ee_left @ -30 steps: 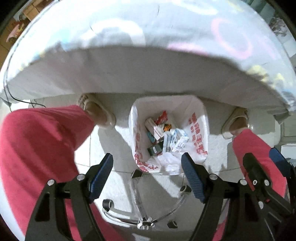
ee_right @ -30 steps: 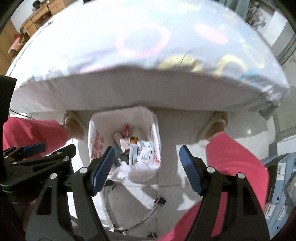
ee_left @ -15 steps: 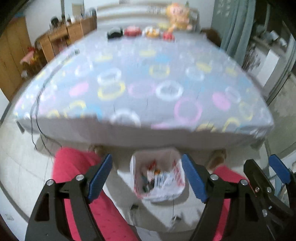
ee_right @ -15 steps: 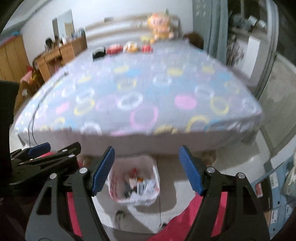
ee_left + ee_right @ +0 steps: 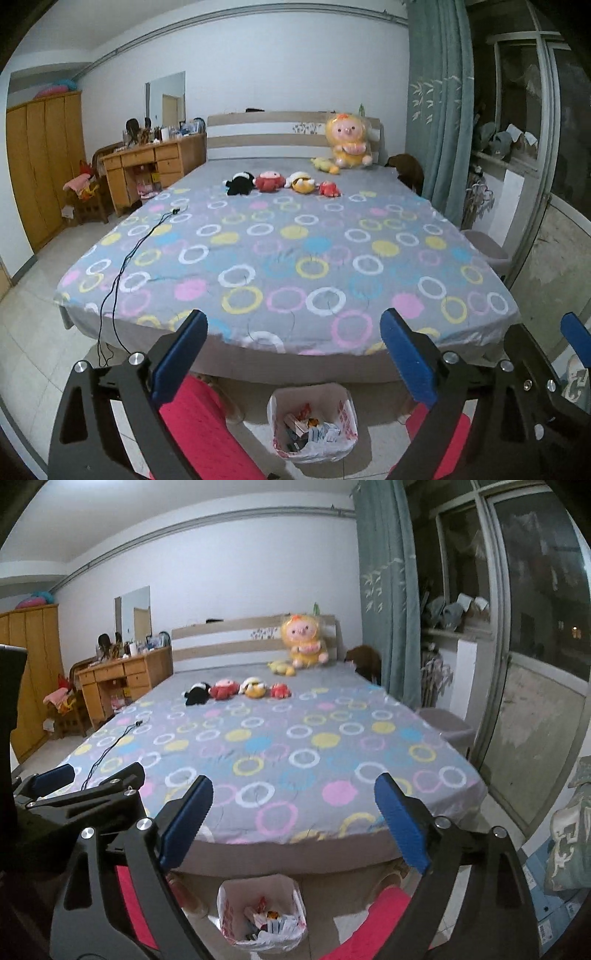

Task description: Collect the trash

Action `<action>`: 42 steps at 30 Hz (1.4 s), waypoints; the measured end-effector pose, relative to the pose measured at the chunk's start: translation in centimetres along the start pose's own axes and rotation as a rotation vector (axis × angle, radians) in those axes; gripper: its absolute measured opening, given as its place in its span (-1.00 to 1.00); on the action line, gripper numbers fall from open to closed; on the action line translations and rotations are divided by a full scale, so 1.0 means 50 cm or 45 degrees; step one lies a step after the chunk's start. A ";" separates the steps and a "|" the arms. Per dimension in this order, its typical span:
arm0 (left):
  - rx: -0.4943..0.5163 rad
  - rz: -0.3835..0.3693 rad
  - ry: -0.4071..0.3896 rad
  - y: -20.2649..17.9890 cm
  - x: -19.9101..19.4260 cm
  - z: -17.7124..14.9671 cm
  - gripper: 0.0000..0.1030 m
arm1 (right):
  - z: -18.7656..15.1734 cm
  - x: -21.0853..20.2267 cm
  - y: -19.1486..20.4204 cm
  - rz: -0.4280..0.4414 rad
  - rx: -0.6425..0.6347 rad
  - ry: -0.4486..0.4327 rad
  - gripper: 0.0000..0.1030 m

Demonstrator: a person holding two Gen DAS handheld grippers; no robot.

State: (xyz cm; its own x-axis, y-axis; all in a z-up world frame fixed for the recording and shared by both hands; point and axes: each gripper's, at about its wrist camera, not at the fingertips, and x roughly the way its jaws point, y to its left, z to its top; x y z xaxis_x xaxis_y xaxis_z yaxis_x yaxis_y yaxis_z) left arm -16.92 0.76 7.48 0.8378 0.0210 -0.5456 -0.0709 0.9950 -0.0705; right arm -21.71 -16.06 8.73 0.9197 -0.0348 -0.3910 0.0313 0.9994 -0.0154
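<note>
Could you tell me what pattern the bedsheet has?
The bedsheet is grey with coloured rings and dots, clearest in the left wrist view.

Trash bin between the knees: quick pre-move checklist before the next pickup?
1. Left gripper empty: ok, jaws opening, nothing between them.
2. Right gripper empty: ok, jaws opening, nothing between them.
3. Trash bin upright, bag open: ok, on the floor at the foot of the bed, between the person's red-clad legs; cartons and wrappers inside.
4. Next trash item located: not ok. The bedsheet shows only plush toys near the headboard and a black cable.
5. Trash on the floor beyond the bin: cannot tell, most of it is hidden by the bed and grippers.
</note>
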 end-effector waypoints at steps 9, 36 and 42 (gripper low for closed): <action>0.006 0.027 -0.040 -0.004 -0.038 0.001 0.84 | 0.007 -0.044 0.004 -0.040 -0.013 -0.040 0.72; 0.010 0.018 -0.012 0.011 -0.033 -0.006 0.84 | 0.005 -0.038 0.011 -0.063 -0.015 -0.031 0.74; 0.009 0.016 -0.011 0.013 -0.034 -0.006 0.84 | 0.005 -0.038 0.011 -0.063 -0.016 -0.030 0.74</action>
State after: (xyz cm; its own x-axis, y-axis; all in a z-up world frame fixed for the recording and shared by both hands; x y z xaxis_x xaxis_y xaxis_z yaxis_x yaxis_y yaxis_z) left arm -18.55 1.36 8.10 0.8416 0.0346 -0.5389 -0.0778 0.9953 -0.0576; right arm -23.32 -15.43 9.68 0.9262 -0.0838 -0.3676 0.0721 0.9964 -0.0456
